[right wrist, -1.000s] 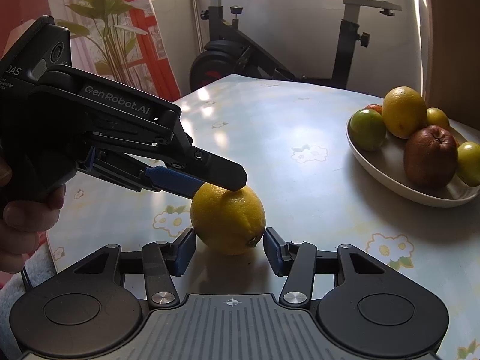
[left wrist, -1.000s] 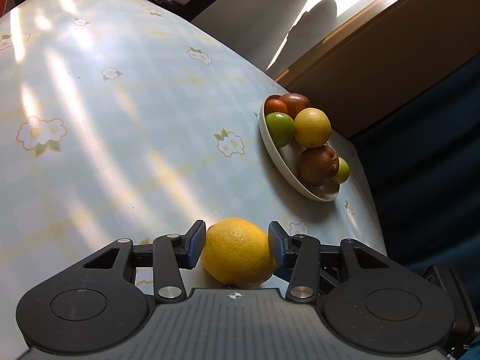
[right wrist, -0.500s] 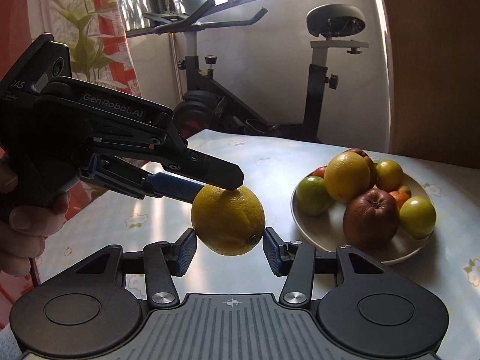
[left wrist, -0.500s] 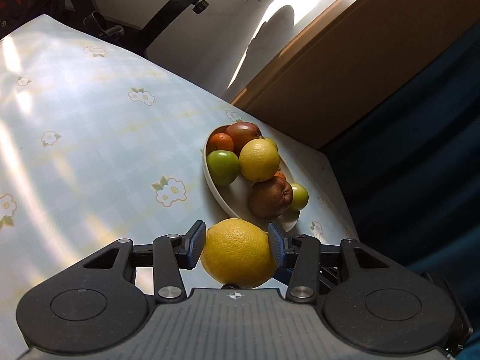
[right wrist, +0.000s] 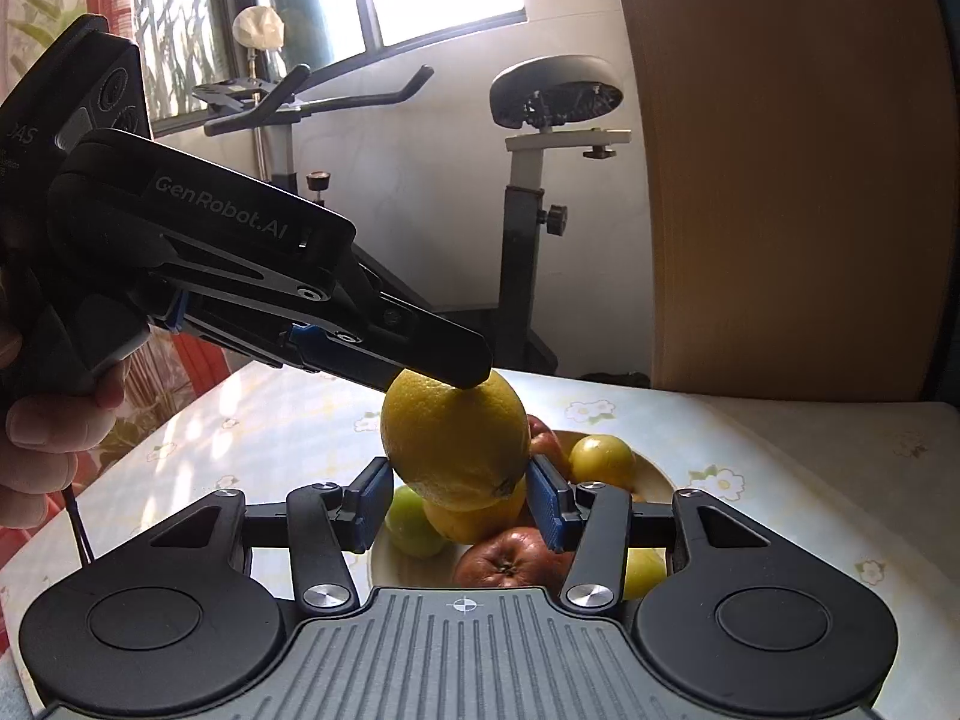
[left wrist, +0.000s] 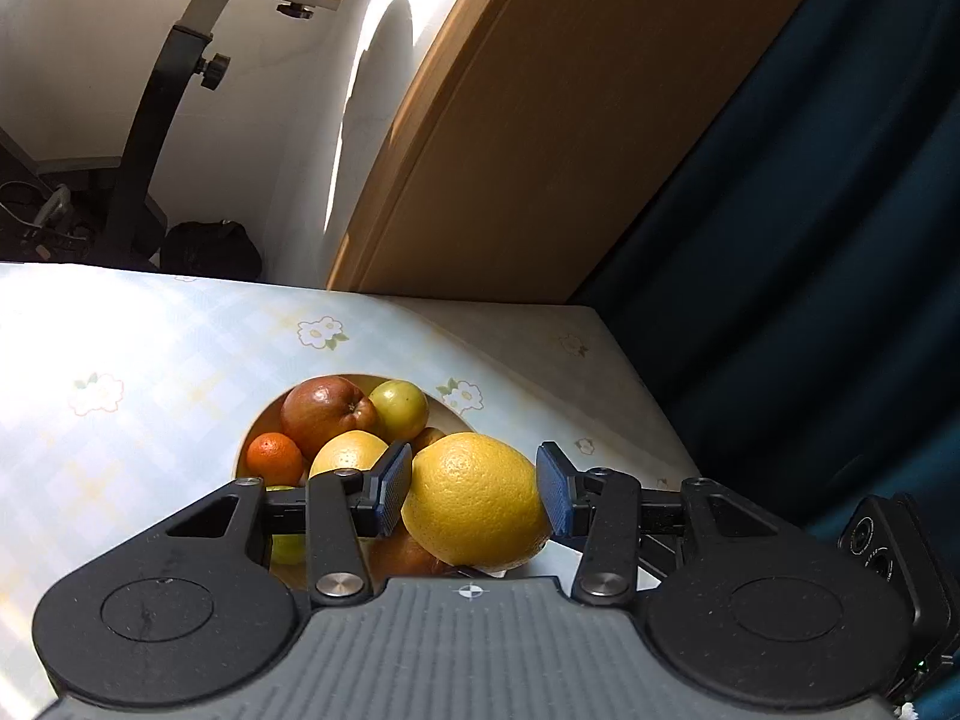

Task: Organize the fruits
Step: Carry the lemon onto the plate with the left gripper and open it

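A large yellow citrus fruit [left wrist: 474,498] hangs in the air over a white bowl [left wrist: 262,420], held by both grippers at once. My left gripper [left wrist: 474,495] is shut on its two sides. In the right wrist view the same fruit [right wrist: 456,432] sits between the blue pads of my right gripper [right wrist: 459,504], which is shut on it, while the left gripper [right wrist: 420,375] reaches in from the left with one finger across its top. The bowl [right wrist: 654,480] holds a red apple [right wrist: 510,558], green fruits, a small orange [left wrist: 275,459] and another yellow citrus [left wrist: 348,453], partly hidden.
The flowered tablecloth [left wrist: 150,360] ends at a corner on the right, near a dark blue curtain [left wrist: 810,240]. A wooden panel [right wrist: 780,180] and an exercise bike [right wrist: 528,210] stand behind the table. A person's hand [right wrist: 42,438] grips the left tool.
Both grippers have lifted the yellow fruit off the table and carried it to the bowl; it now hangs over the fruit pile. Neither grip has changed.
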Demonstrator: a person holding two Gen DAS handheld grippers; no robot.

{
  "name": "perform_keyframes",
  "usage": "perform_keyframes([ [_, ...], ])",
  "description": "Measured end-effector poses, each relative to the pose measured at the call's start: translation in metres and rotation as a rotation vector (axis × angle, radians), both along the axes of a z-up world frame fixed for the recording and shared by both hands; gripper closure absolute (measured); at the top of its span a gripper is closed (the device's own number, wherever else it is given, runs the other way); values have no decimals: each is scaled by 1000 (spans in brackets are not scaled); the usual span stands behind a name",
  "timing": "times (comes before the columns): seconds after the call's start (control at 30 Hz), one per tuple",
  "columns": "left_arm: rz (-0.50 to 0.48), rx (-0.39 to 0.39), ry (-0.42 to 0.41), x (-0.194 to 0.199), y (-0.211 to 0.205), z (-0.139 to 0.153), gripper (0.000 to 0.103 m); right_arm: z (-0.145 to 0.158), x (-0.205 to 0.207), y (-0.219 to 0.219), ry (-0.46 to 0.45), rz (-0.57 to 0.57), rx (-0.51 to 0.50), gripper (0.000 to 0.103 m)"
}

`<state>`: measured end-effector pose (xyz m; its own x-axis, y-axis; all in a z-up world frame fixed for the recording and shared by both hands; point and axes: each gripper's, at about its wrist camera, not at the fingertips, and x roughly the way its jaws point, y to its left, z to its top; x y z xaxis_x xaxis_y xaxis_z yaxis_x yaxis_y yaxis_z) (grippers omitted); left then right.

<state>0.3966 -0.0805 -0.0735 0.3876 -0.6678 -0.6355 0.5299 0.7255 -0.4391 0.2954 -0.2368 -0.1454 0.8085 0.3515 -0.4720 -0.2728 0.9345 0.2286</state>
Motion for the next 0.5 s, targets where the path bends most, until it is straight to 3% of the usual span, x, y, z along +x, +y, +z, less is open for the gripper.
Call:
perform_keyframes([
  [0.2,-29,38,47,33,-36,-17,55,-22,28,-22,54,-32,6,58],
  [0.5,-20,79,115,56,-40,-41,55,-52,59,-28,124,-36,10,58],
])
